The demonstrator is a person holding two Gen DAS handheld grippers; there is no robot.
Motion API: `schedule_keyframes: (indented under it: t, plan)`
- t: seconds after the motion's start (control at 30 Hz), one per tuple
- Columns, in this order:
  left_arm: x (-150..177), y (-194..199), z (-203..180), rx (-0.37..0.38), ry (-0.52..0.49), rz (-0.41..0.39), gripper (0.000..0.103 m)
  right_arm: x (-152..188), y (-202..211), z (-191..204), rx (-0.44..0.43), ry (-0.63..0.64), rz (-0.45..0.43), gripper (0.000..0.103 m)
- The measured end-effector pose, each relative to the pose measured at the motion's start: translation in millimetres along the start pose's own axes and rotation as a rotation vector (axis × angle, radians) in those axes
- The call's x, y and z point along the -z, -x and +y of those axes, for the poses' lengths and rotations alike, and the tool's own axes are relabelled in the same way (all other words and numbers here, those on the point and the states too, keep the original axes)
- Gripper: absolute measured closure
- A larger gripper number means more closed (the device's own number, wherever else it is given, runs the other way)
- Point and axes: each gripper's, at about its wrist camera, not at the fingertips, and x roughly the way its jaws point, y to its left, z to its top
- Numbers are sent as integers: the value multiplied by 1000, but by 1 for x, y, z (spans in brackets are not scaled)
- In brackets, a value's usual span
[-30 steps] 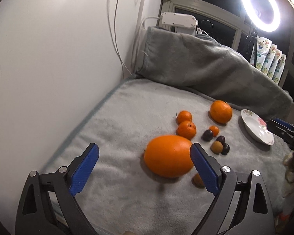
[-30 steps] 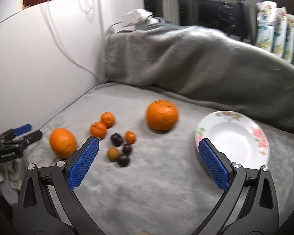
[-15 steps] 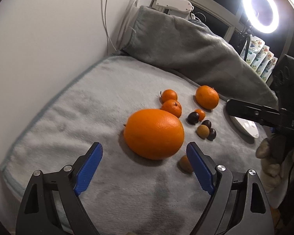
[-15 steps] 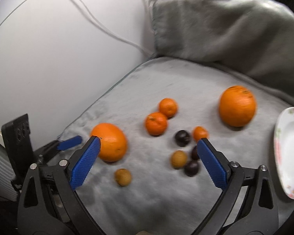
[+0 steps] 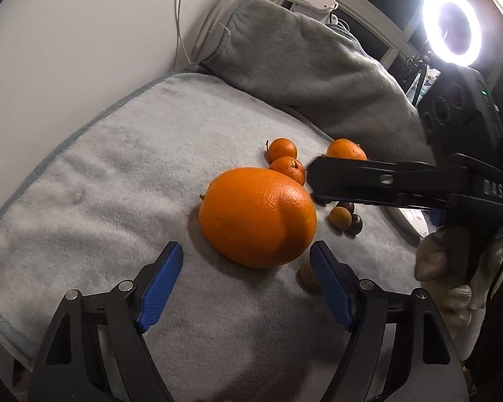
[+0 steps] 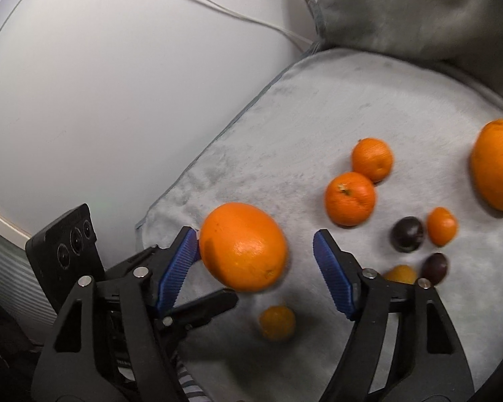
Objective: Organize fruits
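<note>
Both claws, left [image 5: 244, 283] and right [image 6: 255, 269], are spread around the orange [image 5: 258, 216]. Only the left view shows the ring light [image 5: 451, 29]; only the right shows the plum [image 6: 407, 233].

Orange fruit [image 5: 257, 216] and dark plums [image 6: 407, 233] lie on grey blanket [image 5: 117, 167].

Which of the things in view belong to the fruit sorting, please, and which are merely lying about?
For the job:
- big orange
- second large orange
- two mandarins
- dark plums
- small brown fruit
- left gripper, jaws open
- right gripper, jaws open

Just there:
- grey blanket
- ring light
- cables
</note>
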Motion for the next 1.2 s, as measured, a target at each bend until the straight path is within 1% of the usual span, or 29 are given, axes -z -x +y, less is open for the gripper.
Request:
schedule_keyframes:
  t: [0.13, 0.2, 0.27, 0.37, 0.5, 0.87, 1.2]
  plan:
    - [-1, -3, 2, 15, 2, 5, 27, -2, -13, -1, -27, -26, 26, 32]
    - [-2, -4, 3, 24, 3, 5, 30, -3, -17, -1, -34, -31, 35, 32]
    - [-2, -4, 4, 33, 15, 8, 30, -3, -22, -1, -46, -34, 50, 34]
    - [-3, -5, 4, 46, 22, 11, 32, -4, -26, 2, -40, -31, 65, 36]
    - [-4, -7, 3, 68, 27, 17, 38, -6, -27, 1, -47, -44, 67, 37]
    - [-6, -4, -1, 54, 8, 7, 38, -9, -21, -1, -46, -45, 50, 38]
    - [-13, 5, -22, 63, -40, -20, 38, -5, 9, 3, -40, -34, -10, 38]
